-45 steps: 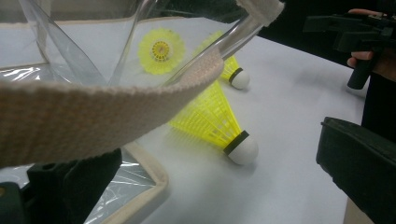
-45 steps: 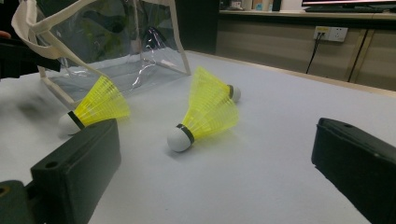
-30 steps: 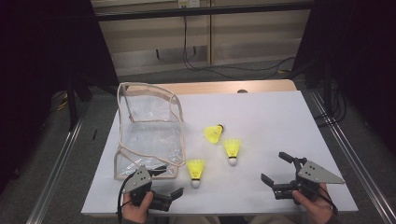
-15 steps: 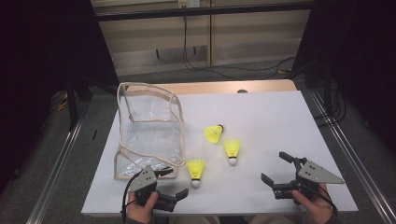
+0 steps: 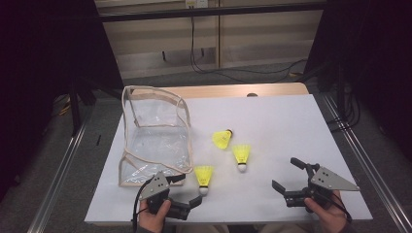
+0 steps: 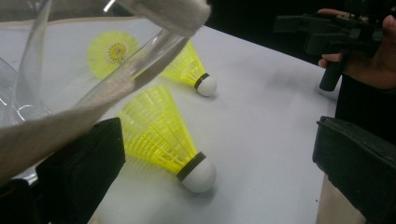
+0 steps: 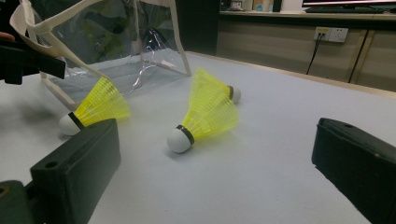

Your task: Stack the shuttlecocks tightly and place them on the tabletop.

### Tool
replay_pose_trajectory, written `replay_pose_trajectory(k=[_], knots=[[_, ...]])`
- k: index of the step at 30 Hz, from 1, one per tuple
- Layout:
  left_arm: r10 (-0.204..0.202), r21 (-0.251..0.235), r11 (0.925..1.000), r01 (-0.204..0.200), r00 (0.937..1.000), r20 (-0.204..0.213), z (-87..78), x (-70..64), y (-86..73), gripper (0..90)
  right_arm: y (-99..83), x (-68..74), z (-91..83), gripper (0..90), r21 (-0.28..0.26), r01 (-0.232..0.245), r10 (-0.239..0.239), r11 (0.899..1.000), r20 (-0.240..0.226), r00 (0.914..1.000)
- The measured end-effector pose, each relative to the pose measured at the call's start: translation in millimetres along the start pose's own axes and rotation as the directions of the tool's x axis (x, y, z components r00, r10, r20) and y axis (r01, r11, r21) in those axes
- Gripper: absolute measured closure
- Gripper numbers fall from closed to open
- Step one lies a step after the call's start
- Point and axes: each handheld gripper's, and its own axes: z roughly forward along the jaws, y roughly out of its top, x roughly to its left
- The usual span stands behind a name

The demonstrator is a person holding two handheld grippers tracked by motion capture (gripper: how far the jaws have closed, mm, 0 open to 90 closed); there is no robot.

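Three yellow shuttlecocks lay on the white counter (image 5: pixel 272 121), one clear pouch (image 5: pixel 155 141) stood open at their left, and two grippers waited at the near edge. The nearest shuttlecock (image 5: pixel 203 175) sat just ahead of the left gripper (image 5: pixel 187 191), whose fingers gaped wide with nothing between them; the right gripper (image 5: pixel 286 174) was equally wide and empty. The pouch's trim blurred across the left gripper view, half hiding the far shuttlecock (image 6: pixel 112 51). Since a second ago, the left gripper had edged right toward that nearest shuttlecock.
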Motion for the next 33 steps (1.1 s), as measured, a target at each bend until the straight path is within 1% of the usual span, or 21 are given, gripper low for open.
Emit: replay_pose_trajectory(k=[1,4,5,10,11,14,16,18,19,21,24,26,27,29,31,33], knots=[[0.003,0.007,1.0,-0.003,1.0,-0.005,0.7,-0.4,0.8,2.4,0.1,0.1,0.0,0.5,0.0,0.0,0.0,1.0,-0.001,1.0],[-0.021,-0.007,0.9998,0.021,0.9998,-0.004,3.0,-1.7,1.2,2.3,0.0,0.3,0.2,0.5,-0.001,0.002,-0.002,1.0,0.0,1.0],[-0.02,-0.007,0.9998,0.02,0.9997,-0.012,4.1,-2.5,1.4,2.3,0.1,0.3,0.2,0.5,-0.001,0.002,-0.002,1.0,0.0,1.0],[-0.014,-0.006,0.9999,0.014,0.9997,-0.018,9.8,-7.3,3.6,2.2,0.0,0.3,0.0,0.5,0.0,-0.001,0.001,1.0,0.0,1.0],[-0.008,-0.003,1.0,0.008,0.9996,-0.027,10.7,-7.9,4.4,2.1,-0.2,0.1,-0.1,0.6,0.003,0.001,-0.001,1.0,0.0,1.0],[-0.021,-0.008,0.9997,0.021,0.9987,-0.047,14.4,-10.0,5.7,1.7,-0.2,0.0,-0.2,0.5,0.001,0.0,0.0,1.0,0.001,1.0],[-0.016,0.007,0.9998,0.017,0.9983,-0.055,15.9,-11.1,6.4,1.6,-0.1,0.0,-0.4,0.5,0.001,0.0,0.0,1.0,0.001,1.0],[-0.019,0.008,0.9998,0.019,0.9975,-0.068,17.8,-12.7,7.0,1.6,-0.2,-0.2,-0.4,0.5,0.001,-0.002,0.002,1.0,0.002,1.0],[-0.024,0.005,0.9997,0.024,0.9976,-0.065,18.6,-13.5,7.0,1.6,-0.3,-0.3,-0.4,0.6,0.002,0.0,0.0,1.0,0.003,1.0],[-0.017,0.01,0.9998,0.017,0.9985,-0.053,19.7,-14.4,7.0,1.6,-0.1,-0.2,-0.4,0.5,0.0,-0.002,0.002,1.0,0.002,1.0],[-0.014,0.014,0.9998,0.015,0.9989,-0.046,22.2,-16.3,6.8,1.6,-0.2,-0.1,-0.4,0.5,0.001,-0.002,0.002,1.0,0.001,1.0],[-0.008,0.021,0.9997,0.009,0.9988,-0.048,23.5,-16.8,7.1,1.7,-0.1,-0.1,-0.4,0.5,0.001,-0.001,0.001,1.0,0.001,1.0],[-0.015,0.018,0.9997,0.016,0.9986,-0.05,24.4,-17.4,7.2,1.7,-0.1,0.0,-0.4,0.6,0.0,-0.001,0.001,1.0,0.0,1.0],[-0.013,0.018,0.9997,0.014,0.998,-0.062,25.5,-17.7,7.8,1.6,-0.1,0.0,-0.3,0.5,0.0,0.0,0.0,1.0,0.0,1.0],[-0.027,0.015,0.9995,0.028,0.9978,-0.061,27.1,-18.5,7.8,1.6,-0.2,0.0,-0.2,0.6,0.001,0.001,-0.001,1.0,0.001,1.0],[-0.02,0.027,0.9994,0.022,0.998,-0.06,27.8,-19.6,7.6,1.6,-0.2,0.1,-0.2,0.5,0.001,0.0,0.0,1.0,0.0,1.0]])
